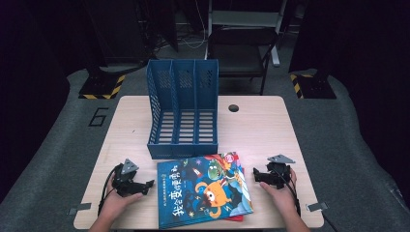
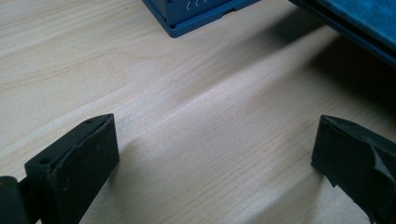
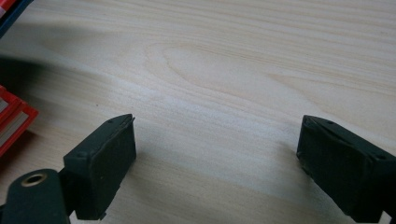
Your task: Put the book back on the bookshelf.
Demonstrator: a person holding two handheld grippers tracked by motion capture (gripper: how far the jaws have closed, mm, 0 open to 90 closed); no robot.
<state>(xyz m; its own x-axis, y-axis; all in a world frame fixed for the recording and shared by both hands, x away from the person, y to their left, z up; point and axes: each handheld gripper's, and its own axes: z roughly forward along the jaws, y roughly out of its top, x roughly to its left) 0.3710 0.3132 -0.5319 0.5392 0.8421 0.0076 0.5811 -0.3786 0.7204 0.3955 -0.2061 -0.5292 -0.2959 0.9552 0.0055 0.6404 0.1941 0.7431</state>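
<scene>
High view: a blue picture book (image 1: 205, 191) lies flat near the front edge of the tabletop (image 1: 261, 130), about midway between its left and right edges, on top of a red-edged book (image 1: 237, 157) whose corner and edge peek out at the right and the front. Just behind the books stands a blue file rack (image 1: 183, 108) with three compartments, open toward the front, its base close to the top book's far edge. The left tongs (image 1: 145, 186) rest near the front left corner, held in the person's left hand (image 1: 116, 200), pointing toward the book's left edge and just short of it. The right tongs (image 1: 257, 175) sit near the front right corner in the right hand (image 1: 280, 193), pointing at the books' right edge, close to it.

Left gripper view: the left tongs (image 2: 215, 154) stand wide apart with only bare wood between the jaws. The rack's base corner (image 2: 196, 16) shows at the top, and the blue book's edge (image 2: 359, 23) at the upper right, clear of the jaws.

Right gripper view: the right tongs (image 3: 217, 154) are likewise spread apart over bare tabletop, gripping nothing. The red-edged book (image 3: 11, 123) shows at the left edge, apart from the nearer jaw.
</scene>
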